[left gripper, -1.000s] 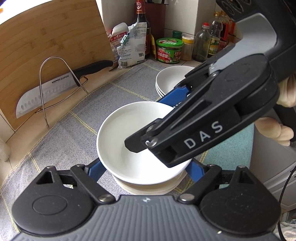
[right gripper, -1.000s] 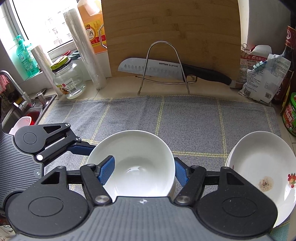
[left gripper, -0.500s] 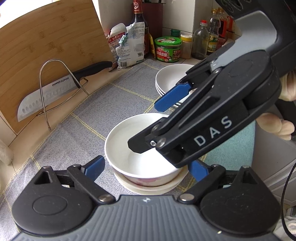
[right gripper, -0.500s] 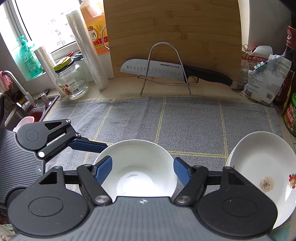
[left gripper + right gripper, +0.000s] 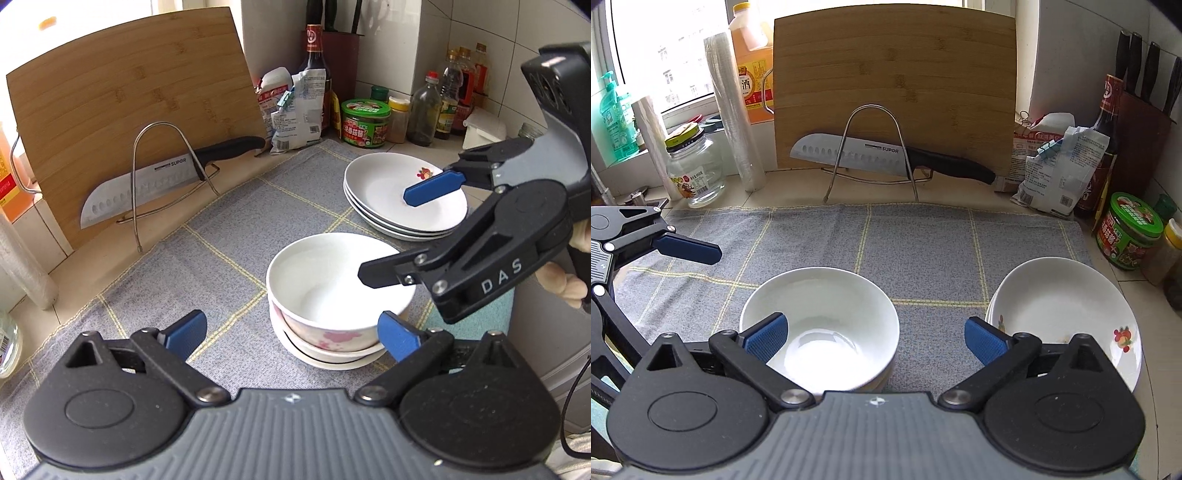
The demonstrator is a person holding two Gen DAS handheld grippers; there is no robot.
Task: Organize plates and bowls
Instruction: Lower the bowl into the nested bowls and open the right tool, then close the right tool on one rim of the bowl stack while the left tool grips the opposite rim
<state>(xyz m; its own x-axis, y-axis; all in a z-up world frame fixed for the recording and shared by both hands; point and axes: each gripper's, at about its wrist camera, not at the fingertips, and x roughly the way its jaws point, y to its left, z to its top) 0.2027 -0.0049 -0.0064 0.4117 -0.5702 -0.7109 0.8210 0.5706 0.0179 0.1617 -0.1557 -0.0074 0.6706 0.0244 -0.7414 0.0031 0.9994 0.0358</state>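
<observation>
Judging by how things lie, the sorting looks close to done: the bowls (image 5: 332, 295) sit nested in one stack on the grey cloth (image 5: 229, 229) that covers the surface, and the plates (image 5: 399, 199) form a second stack just beside them. No loose dish shows in either view, so little seems left beyond drawing back, though anything outside the frames cannot be ruled out.

The left tongs (image 5: 291, 330) are spread wide and hold nothing; the bowl stack stands just ahead of them and toward their right pad, which is close to the bowl wall, and contact cannot be told. The plates lie farther ahead and to the right of these tongs.

The right tongs (image 5: 873, 338) are likewise spread and empty. In the right wrist view the top bowl sits under and ahead of their left pad, while the plate stack lies behind their right pad. In the left wrist view the right tongs hover over both stacks, one pad above the plates.

A cutting board (image 5: 894, 85) and knife (image 5: 886, 157) stand well beyond both tongs.
</observation>
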